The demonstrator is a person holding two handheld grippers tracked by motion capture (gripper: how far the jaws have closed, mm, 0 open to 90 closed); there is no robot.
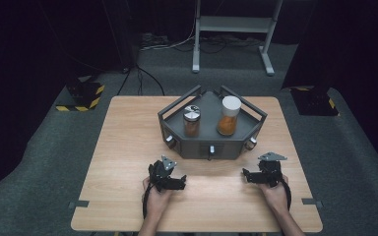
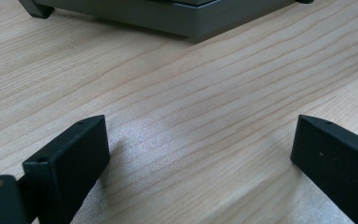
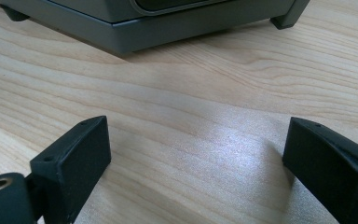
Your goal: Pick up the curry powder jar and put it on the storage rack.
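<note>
Two hand-held black grippers rest on the light wooden table point(image 1: 128, 147), both on the near side of the dark grey angular metal rack point(image 1: 211, 142), and neither holds anything. The left gripper point(image 1: 170, 178) lies near the rack's front left corner. Its jaws stand wide apart, with only bare wood between them. The right gripper point(image 1: 256, 174) lies near the rack's front right corner, and its jaws are also spread wide over bare wood. Both are apart from the rack and touch nothing except the table.

On top of the rack stand two jars. The glass spice jar with the silver metal lid point(image 1: 192, 121) is on the left part of the rack's shelf, and the taller glass jar with the white cap point(image 1: 228, 116), which has orange content in it, is on the right part. Both are upright, inside the rail of the rack.

I judge that the work has not really begun: the jars are untouched on the shelf, so the reach, the grasp and all the rest remain to do.

The high view gives the jars and both hands together. The left gripper view point(image 2: 200, 149) and the right gripper view point(image 3: 196, 149) give instead the rack's low base edge point(image 2: 168, 21) and its small foot point(image 3: 286, 19) close up, and the open gap of the jaws clearly.
</note>
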